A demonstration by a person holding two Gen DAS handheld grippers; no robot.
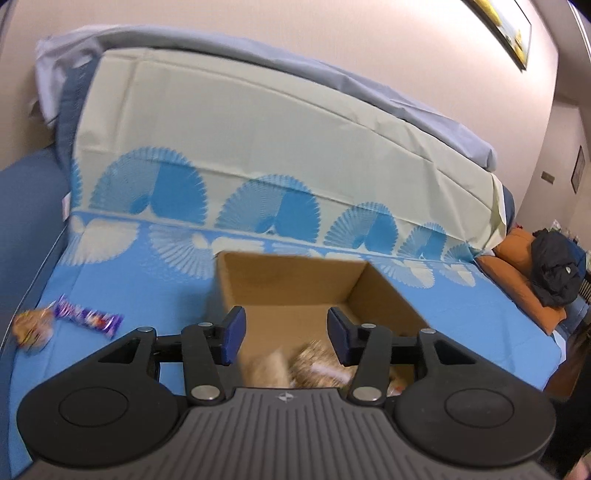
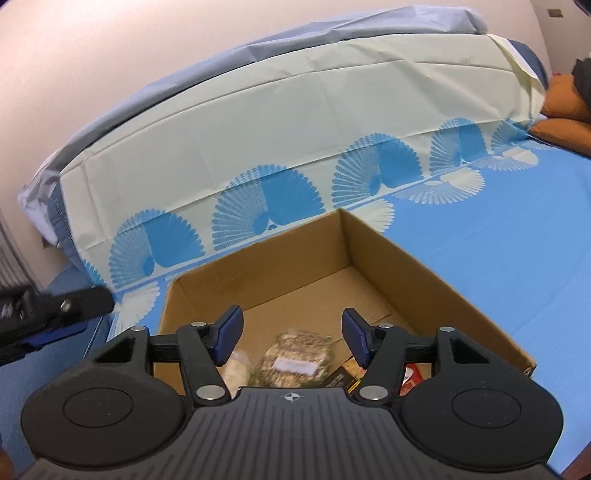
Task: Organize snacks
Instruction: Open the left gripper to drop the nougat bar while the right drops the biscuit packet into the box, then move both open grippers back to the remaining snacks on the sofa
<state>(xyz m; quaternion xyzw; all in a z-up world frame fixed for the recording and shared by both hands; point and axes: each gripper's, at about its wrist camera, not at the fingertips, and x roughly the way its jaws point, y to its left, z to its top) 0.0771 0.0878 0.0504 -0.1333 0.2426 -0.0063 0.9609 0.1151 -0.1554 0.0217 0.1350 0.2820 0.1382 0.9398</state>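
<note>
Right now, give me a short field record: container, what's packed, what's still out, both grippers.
container: open cardboard box on the blue cloth
packed: granola-like bag, pale packet, dark and red packs at right, partly hidden
still out: purple wrapper and orange-brown packet, left of the box
left gripper: open, empty, over the box
right gripper: open, empty, over the box

One cardboard box [image 2: 369, 258]. Inside, in right wrist view: two pale bagged snacks [image 2: 295, 360], one dark packet [image 2: 341, 374], one red packet [image 2: 412, 374]. Outside on blue cloth [image 1: 147, 288], in left wrist view: one purple wrapper [image 1: 88, 316], one orange-yellow bag [image 1: 32, 326]. Two orange cushions [image 1: 517, 266]. One framed picture [image 1: 502, 29].
</note>
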